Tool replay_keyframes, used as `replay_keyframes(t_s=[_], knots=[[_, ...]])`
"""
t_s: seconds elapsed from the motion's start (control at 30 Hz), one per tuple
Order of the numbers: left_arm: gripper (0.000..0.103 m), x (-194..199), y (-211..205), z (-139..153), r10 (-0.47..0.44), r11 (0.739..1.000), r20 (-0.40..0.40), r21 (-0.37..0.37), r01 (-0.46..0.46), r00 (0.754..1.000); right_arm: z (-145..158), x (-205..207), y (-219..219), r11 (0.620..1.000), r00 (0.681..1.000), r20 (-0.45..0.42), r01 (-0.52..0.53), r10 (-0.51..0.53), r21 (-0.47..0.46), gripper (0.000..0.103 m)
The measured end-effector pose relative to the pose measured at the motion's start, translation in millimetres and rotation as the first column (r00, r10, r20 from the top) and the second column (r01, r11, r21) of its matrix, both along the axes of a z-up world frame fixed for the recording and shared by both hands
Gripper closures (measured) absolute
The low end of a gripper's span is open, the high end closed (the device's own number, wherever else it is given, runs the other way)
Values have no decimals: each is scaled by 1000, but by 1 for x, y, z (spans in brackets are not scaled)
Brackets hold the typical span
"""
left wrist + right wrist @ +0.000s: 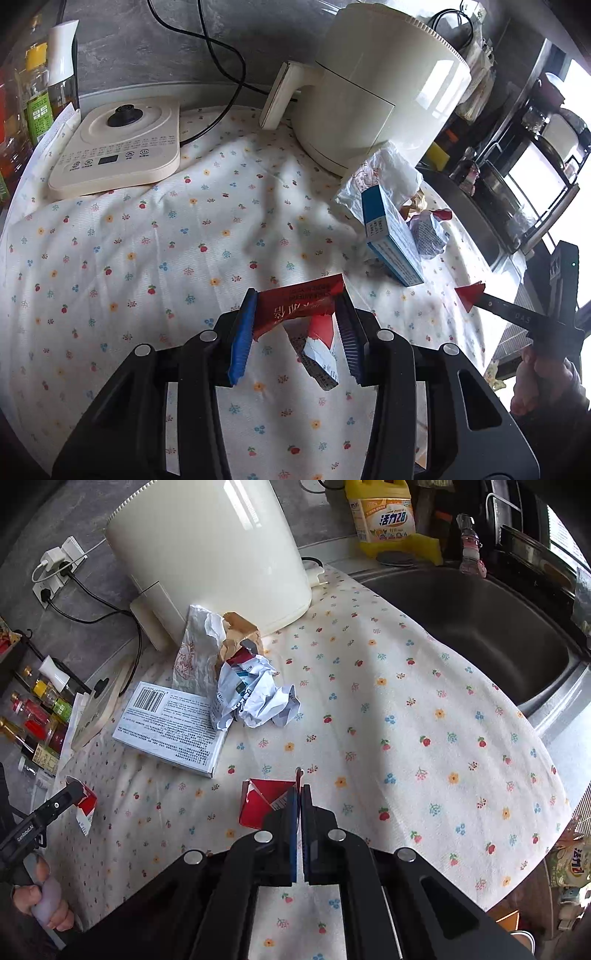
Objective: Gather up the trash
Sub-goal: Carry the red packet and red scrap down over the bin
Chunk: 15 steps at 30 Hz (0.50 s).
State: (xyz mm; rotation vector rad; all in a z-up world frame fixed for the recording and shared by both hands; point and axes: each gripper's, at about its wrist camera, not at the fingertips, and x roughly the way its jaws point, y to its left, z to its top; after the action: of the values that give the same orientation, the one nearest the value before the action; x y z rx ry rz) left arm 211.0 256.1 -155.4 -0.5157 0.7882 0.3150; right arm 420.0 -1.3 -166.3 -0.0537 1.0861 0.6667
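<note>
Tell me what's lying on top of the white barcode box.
A crumpled white paper ball rests on the corner of the box nearest the air fryer. The print beneath it is hidden.

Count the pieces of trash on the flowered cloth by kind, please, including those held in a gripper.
Red and white cartons, each held in a gripper: 2 (left, right)
Blue and white flat box: 1
Crumpled printed paper: 1
White wrapper: 1
Brown paper bag: 1
Total: 6
</note>
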Motion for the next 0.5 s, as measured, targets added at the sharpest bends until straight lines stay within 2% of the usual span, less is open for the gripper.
replay_keyframes(t_s=[0.3,0.5], knots=[[61,36,-78,8,-151,988,-8,9,152,988,23,-30,-94,996,996,16,93,-93,13,100],[61,67,-150,10,-291,957,-11,9,291,957,29,-48,-179,977,977,22,214,-214,1,100]])
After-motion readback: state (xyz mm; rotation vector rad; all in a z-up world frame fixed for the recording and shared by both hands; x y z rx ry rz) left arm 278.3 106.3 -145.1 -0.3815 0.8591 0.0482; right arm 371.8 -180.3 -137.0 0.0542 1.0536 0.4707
